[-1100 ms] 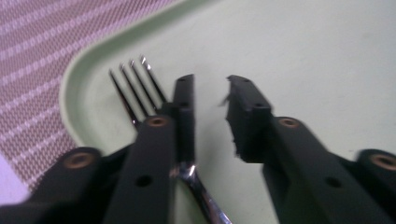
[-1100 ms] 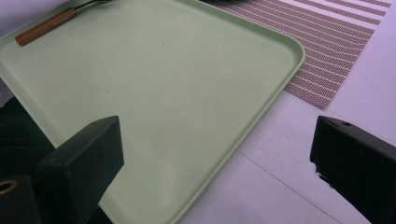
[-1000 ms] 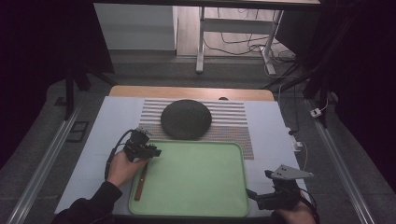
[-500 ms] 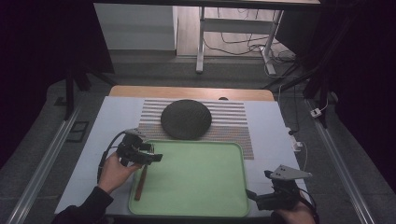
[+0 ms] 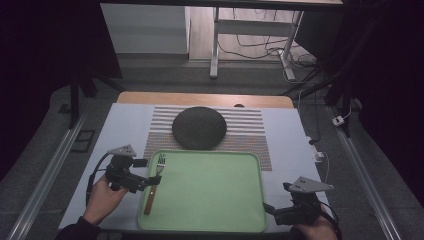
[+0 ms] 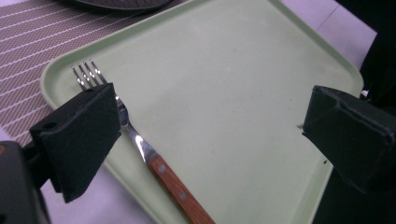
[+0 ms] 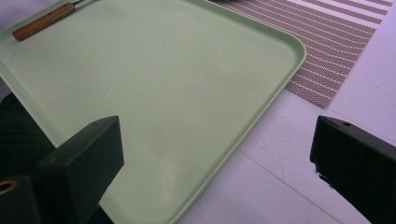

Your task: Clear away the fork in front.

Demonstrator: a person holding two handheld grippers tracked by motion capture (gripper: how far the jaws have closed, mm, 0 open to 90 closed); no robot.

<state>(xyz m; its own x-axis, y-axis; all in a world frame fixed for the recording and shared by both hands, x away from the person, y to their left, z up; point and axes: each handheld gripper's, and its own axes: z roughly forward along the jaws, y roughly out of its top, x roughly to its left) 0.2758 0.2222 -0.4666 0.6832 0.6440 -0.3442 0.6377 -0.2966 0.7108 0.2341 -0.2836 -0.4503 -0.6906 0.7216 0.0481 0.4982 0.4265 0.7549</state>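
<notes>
The green tray (image 5: 210, 200) sits on the table in front of the dark round plate (image 5: 199, 127). The fork (image 5: 153, 184) lies along the tray's left edge, tines pointing away. It looks light, stiff and slick at the metal; its wooden handle (image 6: 180, 192) offers the surest hold. The left gripper (image 5: 141, 183) has just been opening, jaws apart and empty beside the fork. The right gripper (image 5: 272, 212) hangs open near the tray's right corner.

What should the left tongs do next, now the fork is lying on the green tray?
Probably draw the left tongs back from the fork. Their jaws have just been opening and now stand wide with nothing pinched, and the fork lies flat along the green tray's left edge, so it looks placed.
</notes>
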